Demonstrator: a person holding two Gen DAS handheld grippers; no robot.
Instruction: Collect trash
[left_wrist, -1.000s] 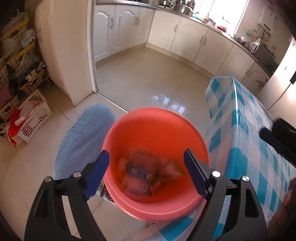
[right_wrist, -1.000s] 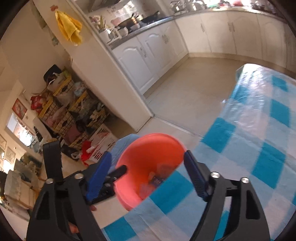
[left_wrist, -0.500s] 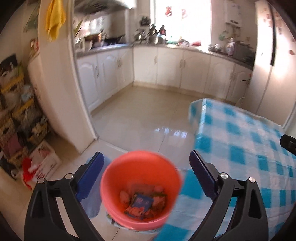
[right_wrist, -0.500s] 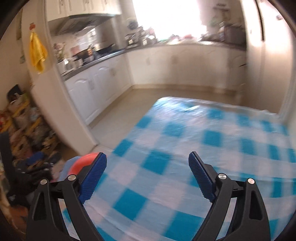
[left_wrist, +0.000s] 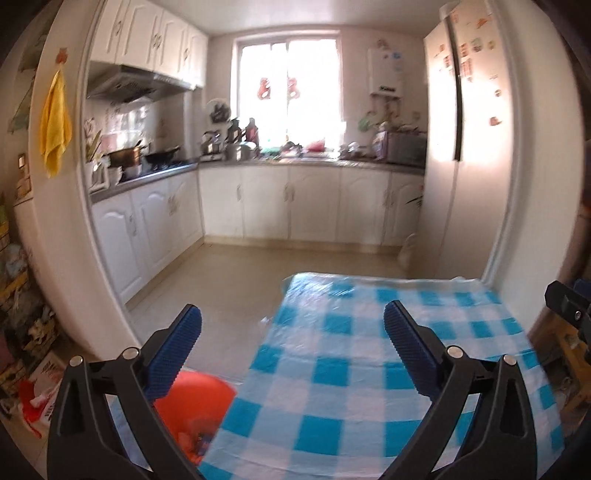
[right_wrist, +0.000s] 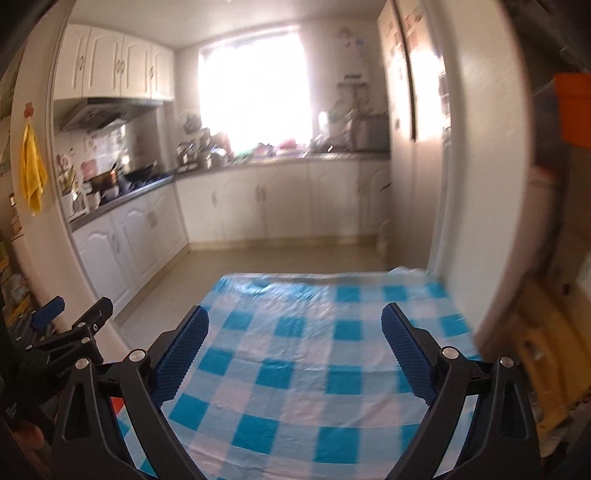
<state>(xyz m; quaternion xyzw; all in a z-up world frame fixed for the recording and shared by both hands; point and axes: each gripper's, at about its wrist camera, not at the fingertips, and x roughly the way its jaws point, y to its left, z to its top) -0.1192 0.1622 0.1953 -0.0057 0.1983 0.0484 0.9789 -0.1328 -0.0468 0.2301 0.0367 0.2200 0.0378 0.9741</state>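
An orange basin (left_wrist: 199, 410) with wrappers inside sits low at the table's left edge, partly hidden by my left finger and the cloth. My left gripper (left_wrist: 291, 326) is open and empty, held above the table's left corner. My right gripper (right_wrist: 295, 326) is open and empty over the blue-and-white checked tablecloth (right_wrist: 306, 354). The left gripper also shows at the left edge of the right wrist view (right_wrist: 70, 332). A sliver of the orange basin shows there too (right_wrist: 117, 405). I see no trash on the cloth.
The checked table (left_wrist: 369, 369) runs toward the kitchen. White cabinets (left_wrist: 295, 206), a cluttered counter and a fridge (left_wrist: 458, 147) stand beyond. Shelves with clutter (left_wrist: 18, 302) and a white basket (left_wrist: 40, 387) are at the left. A yellow cloth (left_wrist: 55, 125) hangs on the wall.
Both grippers have tilted up and away from the basin, so the views now face the kitchen. The basin has dropped to the lower left. Both stay open.
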